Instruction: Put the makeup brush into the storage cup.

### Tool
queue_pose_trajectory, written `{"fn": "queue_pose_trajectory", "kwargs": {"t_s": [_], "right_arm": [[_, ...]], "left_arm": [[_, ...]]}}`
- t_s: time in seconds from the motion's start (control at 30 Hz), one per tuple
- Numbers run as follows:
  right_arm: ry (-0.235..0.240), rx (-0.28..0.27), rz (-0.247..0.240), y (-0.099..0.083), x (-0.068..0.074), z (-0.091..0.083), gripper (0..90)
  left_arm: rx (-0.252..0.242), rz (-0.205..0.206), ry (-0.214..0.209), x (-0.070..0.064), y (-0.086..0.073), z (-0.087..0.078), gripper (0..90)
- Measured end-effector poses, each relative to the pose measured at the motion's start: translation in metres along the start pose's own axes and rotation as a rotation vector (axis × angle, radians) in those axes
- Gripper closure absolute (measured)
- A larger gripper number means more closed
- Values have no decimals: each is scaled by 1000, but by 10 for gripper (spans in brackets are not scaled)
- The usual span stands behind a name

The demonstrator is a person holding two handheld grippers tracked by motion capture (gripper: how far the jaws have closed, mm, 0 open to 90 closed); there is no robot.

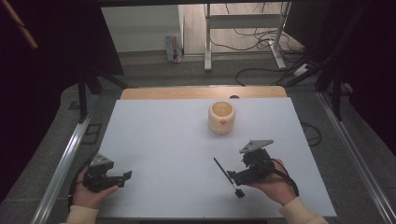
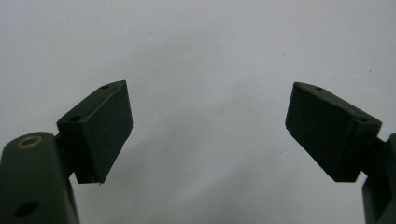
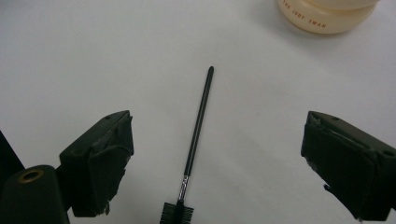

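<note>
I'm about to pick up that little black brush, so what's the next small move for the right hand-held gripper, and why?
Probably lower the right hand-held gripper straight down over the brush and then close. Its jaws stand wide open, one on each side of the thin handle, and the brush lies flat on the white table, untouched. The cream cup sits farther off, out of the way.

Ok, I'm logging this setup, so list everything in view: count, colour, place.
Brush: one, black, thin handle, bristle end nearest the right claw, lying on the sheet.
Cup: one, cream, orange mark, upright beyond the brush.
Sheet: one, white, covering the table.
Table: one, wooden, far edge showing past the sheet.
Left claw: one, black, open above bare sheet.
Right claw: one, black, open, jaws either side of the brush.
</note>
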State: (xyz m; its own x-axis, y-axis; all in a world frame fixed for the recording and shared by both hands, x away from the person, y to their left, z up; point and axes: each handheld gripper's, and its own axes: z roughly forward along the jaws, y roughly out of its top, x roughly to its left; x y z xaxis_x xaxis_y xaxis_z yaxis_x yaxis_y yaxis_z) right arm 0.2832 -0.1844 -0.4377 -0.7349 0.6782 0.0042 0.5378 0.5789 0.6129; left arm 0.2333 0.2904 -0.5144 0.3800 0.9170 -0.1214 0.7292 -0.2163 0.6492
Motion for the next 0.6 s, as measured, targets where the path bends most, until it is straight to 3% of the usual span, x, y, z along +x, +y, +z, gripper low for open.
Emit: {"fn": "queue_pose_trajectory", "kwargs": {"t_s": [0.27,0.37,0.6], "right_arm": [[-36,13,-5,-3,4,3,90],[-63,37,-16,-3,8,6,98],[-58,122,-6,2,15,20,131]], "left_arm": [[-1,-2,4,-1,1,0,157],[-1,1,2,-2,1,1,156],[1,18,-8,-2,2,1,156]]}}
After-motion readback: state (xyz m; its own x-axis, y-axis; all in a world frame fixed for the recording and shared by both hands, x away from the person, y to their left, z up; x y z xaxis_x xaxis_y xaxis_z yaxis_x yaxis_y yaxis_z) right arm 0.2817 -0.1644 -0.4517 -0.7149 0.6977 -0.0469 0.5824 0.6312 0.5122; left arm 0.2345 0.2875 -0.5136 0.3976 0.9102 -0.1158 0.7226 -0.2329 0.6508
